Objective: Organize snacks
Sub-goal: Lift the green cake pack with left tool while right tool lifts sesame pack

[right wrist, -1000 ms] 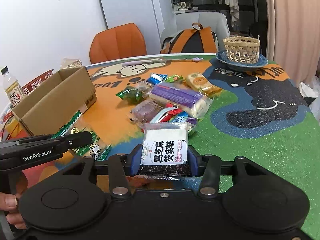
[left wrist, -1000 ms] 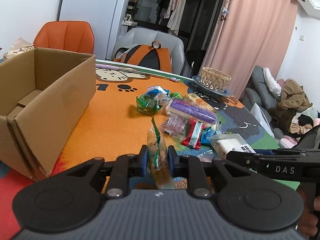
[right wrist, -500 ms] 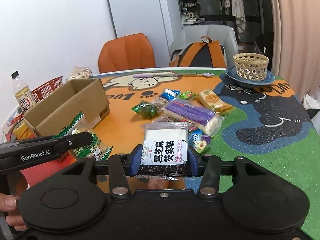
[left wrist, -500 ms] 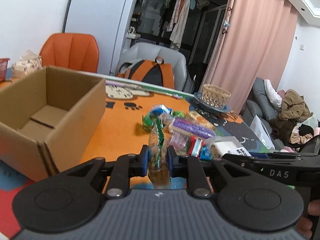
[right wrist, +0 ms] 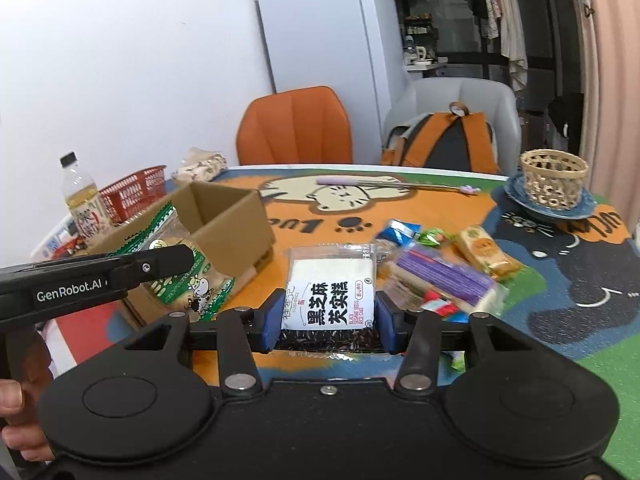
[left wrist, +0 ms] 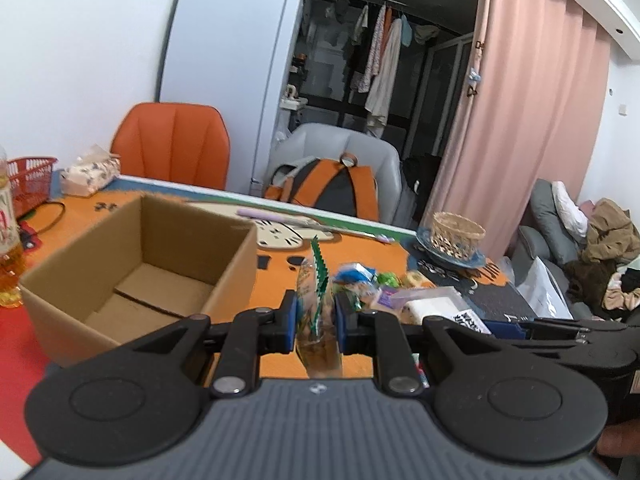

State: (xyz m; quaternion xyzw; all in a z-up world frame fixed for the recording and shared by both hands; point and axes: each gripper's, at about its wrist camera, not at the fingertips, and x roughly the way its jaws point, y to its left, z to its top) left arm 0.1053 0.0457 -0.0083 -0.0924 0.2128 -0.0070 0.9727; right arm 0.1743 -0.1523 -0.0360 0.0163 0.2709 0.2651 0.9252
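Note:
My left gripper [left wrist: 316,322] is shut on a clear, green-edged snack packet [left wrist: 314,300] held upright, just right of the open cardboard box [left wrist: 136,276]. The right wrist view shows that packet [right wrist: 188,276] in front of the box [right wrist: 232,220]. My right gripper [right wrist: 328,322] is shut on a white black-sesame rice cake packet [right wrist: 330,284], lifted above the mat. It also shows in the left wrist view [left wrist: 440,306]. Several loose snacks [right wrist: 444,268] lie on the mat to the right.
A wicker basket on a blue plate [right wrist: 554,184] stands at the far right. A drink bottle [right wrist: 82,200], a red basket [right wrist: 132,192] and a tissue pack [right wrist: 200,166] stand left of the box. Chairs and a backpack [right wrist: 444,140] are behind the table.
Both grippers have risen and moved left toward the box with their packets. The box now lies lower in view, with its inside floor showing.

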